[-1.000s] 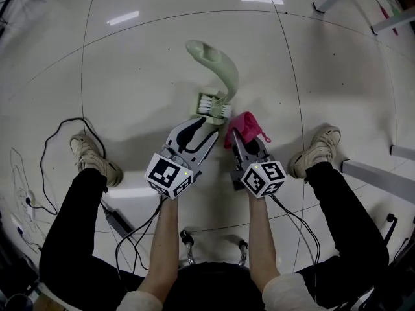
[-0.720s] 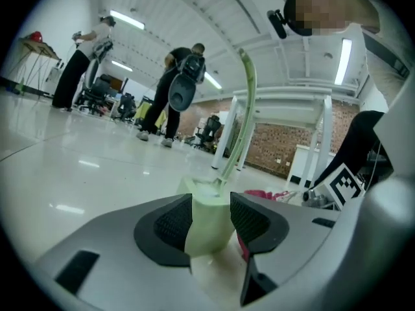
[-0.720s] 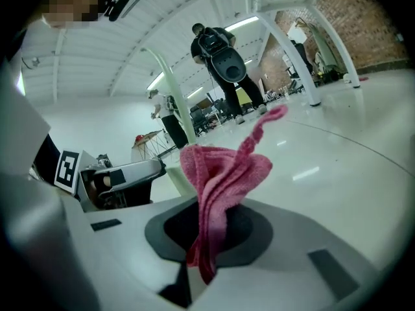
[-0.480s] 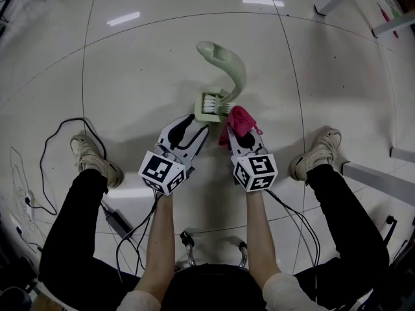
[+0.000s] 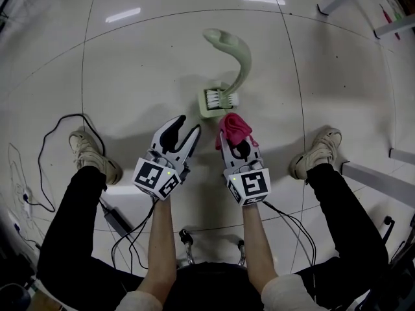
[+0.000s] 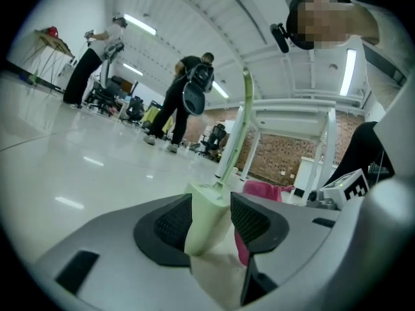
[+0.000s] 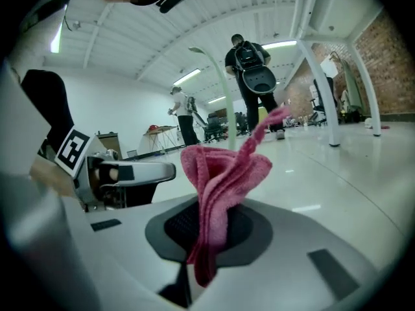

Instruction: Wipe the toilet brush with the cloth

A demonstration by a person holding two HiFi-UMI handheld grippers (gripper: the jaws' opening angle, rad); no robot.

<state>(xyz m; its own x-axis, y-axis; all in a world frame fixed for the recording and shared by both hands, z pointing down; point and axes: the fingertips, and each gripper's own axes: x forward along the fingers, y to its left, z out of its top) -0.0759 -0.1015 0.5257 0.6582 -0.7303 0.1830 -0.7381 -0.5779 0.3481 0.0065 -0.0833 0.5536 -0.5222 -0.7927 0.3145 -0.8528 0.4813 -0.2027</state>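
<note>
A pale green toilet brush stands on the white floor, its curved handle rising away from me. My left gripper is open just short of the brush head, apart from it. In the left gripper view the brush shows through the gap between the jaws of the left gripper, with nothing held. My right gripper is shut on a pink cloth, which sticks up beside the brush head. The right gripper view shows the cloth pinched in the right gripper.
My shoes flank the grippers. Black cables and a power adapter lie at the left. White table legs stand at the right. Several people are in the background.
Both grippers have drawn back toward me, away from the brush head. The left gripper's tips now stand farther from it. The cloth stays in the right gripper.
</note>
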